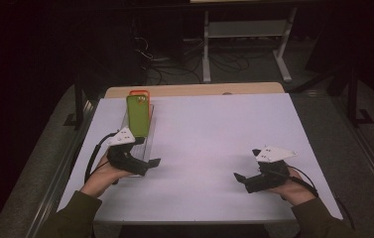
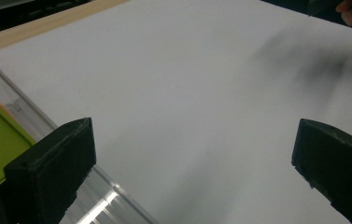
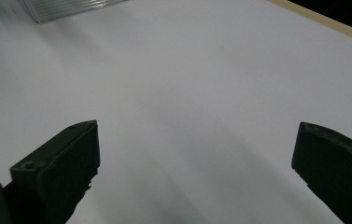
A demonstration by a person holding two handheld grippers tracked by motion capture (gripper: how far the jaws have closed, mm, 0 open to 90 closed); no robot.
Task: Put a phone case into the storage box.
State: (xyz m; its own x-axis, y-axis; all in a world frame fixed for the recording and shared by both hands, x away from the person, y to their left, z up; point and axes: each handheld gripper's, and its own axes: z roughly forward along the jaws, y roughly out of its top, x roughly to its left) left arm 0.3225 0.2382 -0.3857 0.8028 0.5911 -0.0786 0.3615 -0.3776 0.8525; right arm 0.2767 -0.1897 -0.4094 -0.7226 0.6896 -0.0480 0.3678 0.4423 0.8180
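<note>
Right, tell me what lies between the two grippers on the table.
Nothing: in the high view the stretch of white table between the left gripper and the right gripper is bare. The green phone case lies beyond the left gripper, not between them.

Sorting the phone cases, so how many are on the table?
2: a green case upright in the clear rack, an orange case close behind it; more may be hidden.

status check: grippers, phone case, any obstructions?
Left gripper open, beside clear tray. Right gripper open, over bare table. Green case on tray, untouched.
</note>
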